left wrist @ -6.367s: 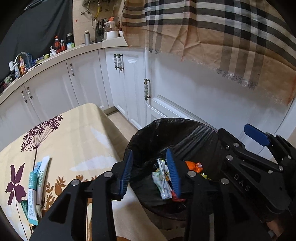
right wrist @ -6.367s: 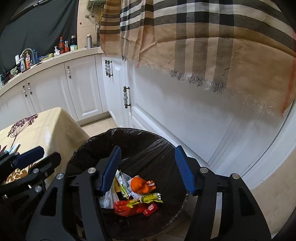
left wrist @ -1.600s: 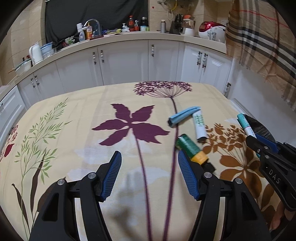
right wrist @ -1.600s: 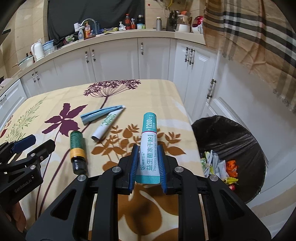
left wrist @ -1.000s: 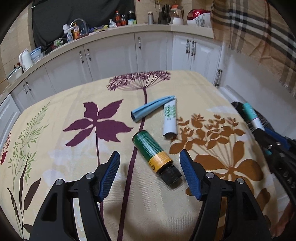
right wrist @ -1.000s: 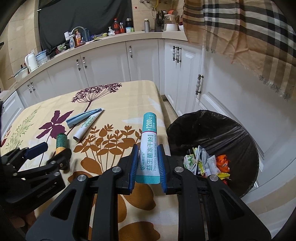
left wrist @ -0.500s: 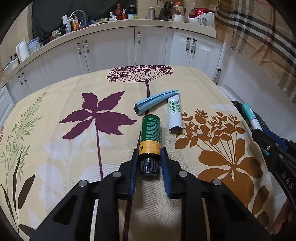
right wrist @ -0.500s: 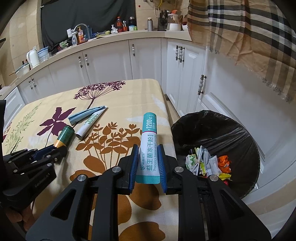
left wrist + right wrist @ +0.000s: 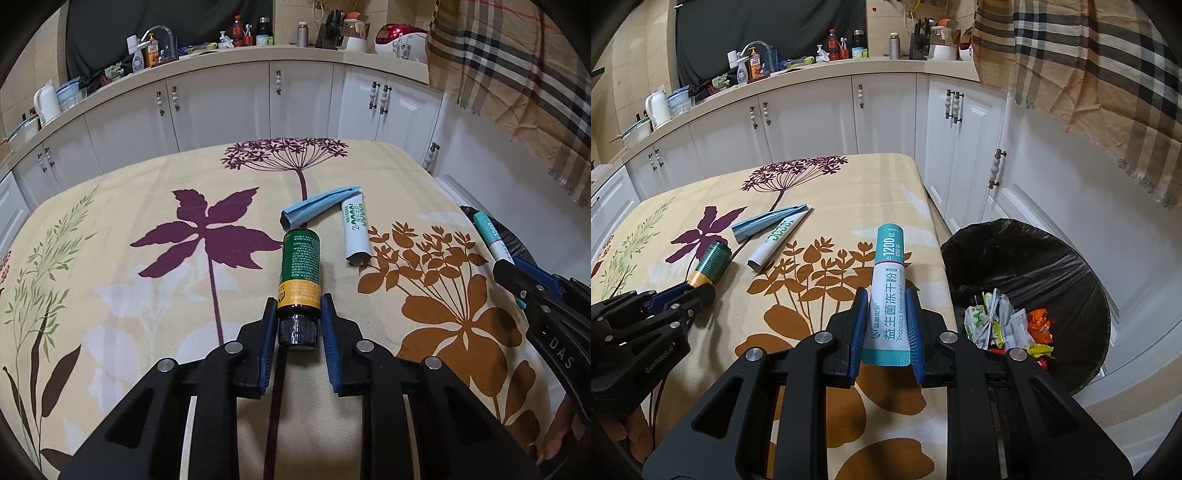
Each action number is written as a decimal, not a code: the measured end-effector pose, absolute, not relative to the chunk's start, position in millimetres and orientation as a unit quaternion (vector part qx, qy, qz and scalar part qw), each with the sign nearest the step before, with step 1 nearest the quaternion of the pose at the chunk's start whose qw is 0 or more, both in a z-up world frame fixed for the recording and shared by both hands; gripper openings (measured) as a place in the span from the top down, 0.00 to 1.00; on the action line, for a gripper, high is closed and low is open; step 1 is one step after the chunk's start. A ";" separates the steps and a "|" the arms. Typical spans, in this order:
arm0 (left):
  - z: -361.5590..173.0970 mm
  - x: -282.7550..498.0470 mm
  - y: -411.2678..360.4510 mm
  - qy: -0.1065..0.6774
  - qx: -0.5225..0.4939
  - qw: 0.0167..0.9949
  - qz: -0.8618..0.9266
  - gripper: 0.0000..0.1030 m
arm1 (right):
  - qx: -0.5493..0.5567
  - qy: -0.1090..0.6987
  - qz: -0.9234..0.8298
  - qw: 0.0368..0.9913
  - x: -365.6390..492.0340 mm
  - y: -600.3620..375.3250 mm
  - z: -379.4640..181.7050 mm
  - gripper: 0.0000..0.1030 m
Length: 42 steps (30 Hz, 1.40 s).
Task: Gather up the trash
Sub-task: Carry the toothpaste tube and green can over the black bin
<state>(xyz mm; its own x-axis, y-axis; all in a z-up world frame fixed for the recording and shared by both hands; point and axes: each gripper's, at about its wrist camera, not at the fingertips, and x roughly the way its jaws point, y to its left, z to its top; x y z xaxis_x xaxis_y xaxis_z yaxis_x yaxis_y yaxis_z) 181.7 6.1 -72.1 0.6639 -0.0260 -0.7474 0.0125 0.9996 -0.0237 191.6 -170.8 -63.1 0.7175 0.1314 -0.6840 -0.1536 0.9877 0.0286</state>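
Observation:
My left gripper is shut on the cap end of a green and yellow bottle that lies on the floral tablecloth. My right gripper is shut on a teal and white probiotics sachet and holds it above the table's right edge. The bottle and left gripper also show in the right wrist view. A white and green sachet and a folded blue wrapper lie just beyond the bottle. A black-lined trash bin holding several wrappers stands on the floor, right of the table.
White kitchen cabinets and a cluttered counter run behind the table. A plaid cloth hangs at the upper right above the bin. The right gripper with its sachet shows at the right edge of the left wrist view.
My left gripper swung from the bin to the table, closed on the bottle's cap end and stays shut there. My right gripper keeps holding the sachet near the bin.

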 end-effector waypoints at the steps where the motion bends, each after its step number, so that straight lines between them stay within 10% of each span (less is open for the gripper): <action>1: -71.2 181.5 6.5 0.409 -0.008 0.913 -0.010 0.76 | -0.014 0.367 0.076 0.927 191.4 -171.0 -63.0 0.80; 42: -39.8 226.3 -172.4 0.305 0.076 0.933 -0.174 0.76 | 0.033 0.341 -0.087 0.936 225.0 -319.2 -74.8 0.80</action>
